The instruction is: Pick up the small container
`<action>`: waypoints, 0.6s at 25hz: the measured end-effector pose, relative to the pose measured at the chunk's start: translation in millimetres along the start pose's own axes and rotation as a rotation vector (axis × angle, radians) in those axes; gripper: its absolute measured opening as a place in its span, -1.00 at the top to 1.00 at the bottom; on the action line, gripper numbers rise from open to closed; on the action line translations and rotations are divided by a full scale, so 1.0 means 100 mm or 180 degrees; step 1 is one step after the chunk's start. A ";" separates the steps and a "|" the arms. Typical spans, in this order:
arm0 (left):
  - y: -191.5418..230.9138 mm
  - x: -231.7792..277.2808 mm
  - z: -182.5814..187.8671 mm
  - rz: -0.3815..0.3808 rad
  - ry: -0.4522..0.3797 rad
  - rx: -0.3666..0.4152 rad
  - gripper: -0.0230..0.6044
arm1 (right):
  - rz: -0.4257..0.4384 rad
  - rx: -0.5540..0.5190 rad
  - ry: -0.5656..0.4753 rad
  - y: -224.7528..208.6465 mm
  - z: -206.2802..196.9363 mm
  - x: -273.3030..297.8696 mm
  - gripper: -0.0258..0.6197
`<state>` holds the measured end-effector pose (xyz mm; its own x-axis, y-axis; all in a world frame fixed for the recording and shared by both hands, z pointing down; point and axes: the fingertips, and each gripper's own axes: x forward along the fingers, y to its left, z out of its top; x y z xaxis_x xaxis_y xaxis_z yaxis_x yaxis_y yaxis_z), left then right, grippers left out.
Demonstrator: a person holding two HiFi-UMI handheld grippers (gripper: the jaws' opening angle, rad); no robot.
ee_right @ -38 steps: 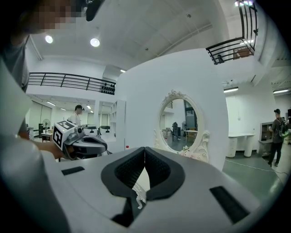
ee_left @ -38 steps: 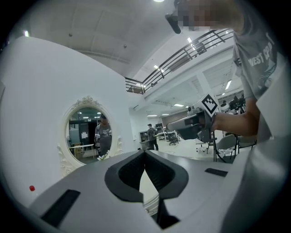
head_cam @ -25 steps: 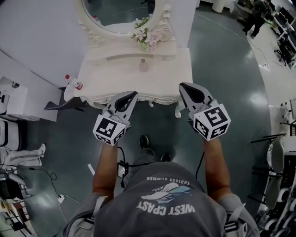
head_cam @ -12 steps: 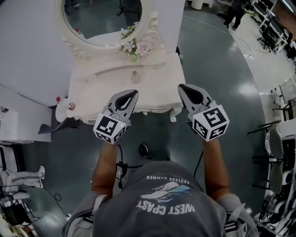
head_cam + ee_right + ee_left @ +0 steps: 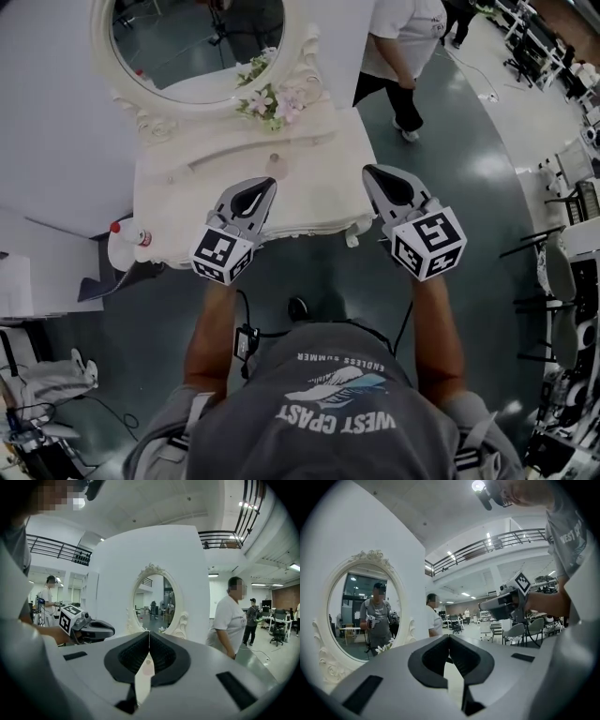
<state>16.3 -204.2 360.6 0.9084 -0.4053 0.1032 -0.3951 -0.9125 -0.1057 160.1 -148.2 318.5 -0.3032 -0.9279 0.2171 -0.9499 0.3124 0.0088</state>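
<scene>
Both closed and empty: our left gripper (image 5: 265,187) and right gripper (image 5: 373,175) hover over the front edge of the desk (image 5: 323,173), jaws together. The small container (image 5: 275,161) stands upright mid-desk, just beyond the left gripper. We judge it light, stiff and easily toppled, so take it round the middle of its body. Flowers (image 5: 267,98) and mirror (image 5: 192,42) sit behind it, and a person (image 5: 403,47) walks past the far corner.

The head view looks steeply down from above the person, close over the left hand-held gripper (image 5: 268,184) and right hand-held gripper (image 5: 370,172), onto the cream carved counter (image 5: 178,192). Each gripper view rides low behind its own jaws, facing about level toward the oval white-framed mirror (image 5: 152,603), which all three views share.
</scene>
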 end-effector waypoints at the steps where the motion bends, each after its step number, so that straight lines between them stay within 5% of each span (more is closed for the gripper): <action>1: 0.05 0.01 -0.03 -0.0019 0.0004 -0.0011 0.87 | -0.0018 -0.0004 0.0013 0.00 0.00 0.04 0.84; 15: 0.59 0.27 -0.40 0.0082 0.0087 -0.0268 0.87 | 0.0090 -0.0008 0.0162 -0.14 -0.06 0.57 0.84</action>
<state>12.4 -270.9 396.6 0.8941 -0.4290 0.1285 -0.4295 -0.9027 -0.0251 156.2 -204.4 337.1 -0.3256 -0.9071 0.2666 -0.9408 0.3389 0.0043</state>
